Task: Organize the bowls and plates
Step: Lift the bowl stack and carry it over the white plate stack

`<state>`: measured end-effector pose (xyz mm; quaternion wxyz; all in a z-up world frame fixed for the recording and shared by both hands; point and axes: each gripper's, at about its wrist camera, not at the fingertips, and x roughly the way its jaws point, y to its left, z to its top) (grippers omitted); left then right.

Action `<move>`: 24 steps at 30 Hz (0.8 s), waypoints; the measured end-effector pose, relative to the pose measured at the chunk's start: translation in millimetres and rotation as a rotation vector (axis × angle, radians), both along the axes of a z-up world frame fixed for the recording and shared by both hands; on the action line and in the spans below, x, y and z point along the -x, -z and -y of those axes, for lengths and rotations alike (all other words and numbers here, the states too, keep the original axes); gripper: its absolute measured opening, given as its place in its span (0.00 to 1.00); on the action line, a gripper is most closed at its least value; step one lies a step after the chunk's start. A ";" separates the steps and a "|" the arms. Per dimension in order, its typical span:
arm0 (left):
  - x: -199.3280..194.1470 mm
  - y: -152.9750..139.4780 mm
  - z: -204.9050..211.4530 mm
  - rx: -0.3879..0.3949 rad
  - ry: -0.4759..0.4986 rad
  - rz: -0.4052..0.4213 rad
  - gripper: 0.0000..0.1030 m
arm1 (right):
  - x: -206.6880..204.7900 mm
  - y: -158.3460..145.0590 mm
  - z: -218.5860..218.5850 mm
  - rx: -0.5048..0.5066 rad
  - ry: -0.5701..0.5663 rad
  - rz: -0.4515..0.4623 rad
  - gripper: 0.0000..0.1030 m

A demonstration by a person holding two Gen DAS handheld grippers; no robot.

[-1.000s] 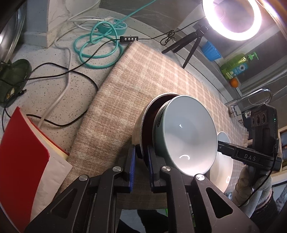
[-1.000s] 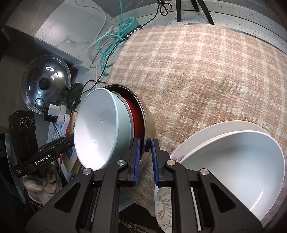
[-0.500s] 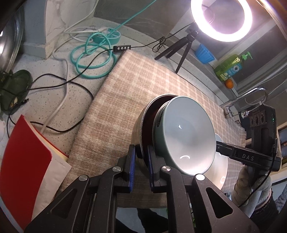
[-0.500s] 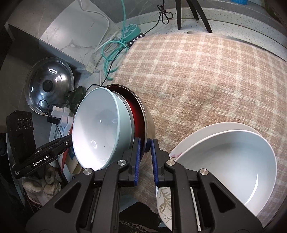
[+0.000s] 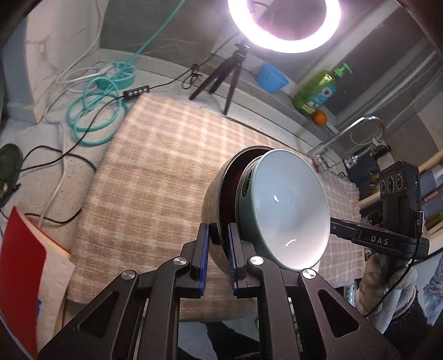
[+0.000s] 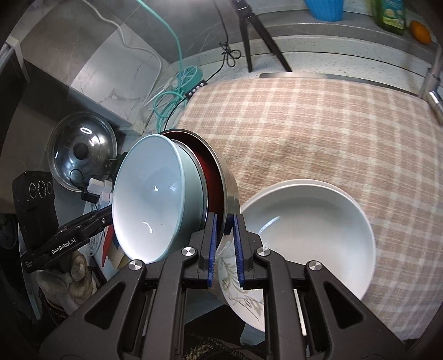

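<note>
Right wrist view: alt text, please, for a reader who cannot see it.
The right gripper clamps the rim of a metal bowl with a pale bowl nested inside, both tilted on edge. The left gripper grips the far side; a white bowl sits on the checked cloth.

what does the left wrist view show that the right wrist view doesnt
Only the left wrist view shows the lit ring light, the curved tap and the red-covered book.

Only the right wrist view shows the white bowl sitting on a leaf-patterned plate, and the glass pot lid.

Both show the nested stack, a pale green bowl inside a red-lined metal bowl, pinched at the metal rim by the left hand-held gripper and the right hand-held gripper, above the plaid cloth.
</note>
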<state>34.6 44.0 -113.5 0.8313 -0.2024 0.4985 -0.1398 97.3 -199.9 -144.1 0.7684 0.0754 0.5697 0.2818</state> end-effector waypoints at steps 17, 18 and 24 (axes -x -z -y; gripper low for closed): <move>-5.3 8.3 83.4 -0.012 0.184 -0.034 0.11 | 24.2 7.9 90.3 0.000 0.167 -0.031 0.12; -5.1 9.3 87.3 -0.014 0.193 -0.038 0.11 | 25.5 9.5 93.7 0.001 0.173 -0.034 0.12; -7.0 16.5 104.3 -0.024 0.229 -0.061 0.11 | 31.3 21.2 113.1 0.004 0.214 -0.054 0.12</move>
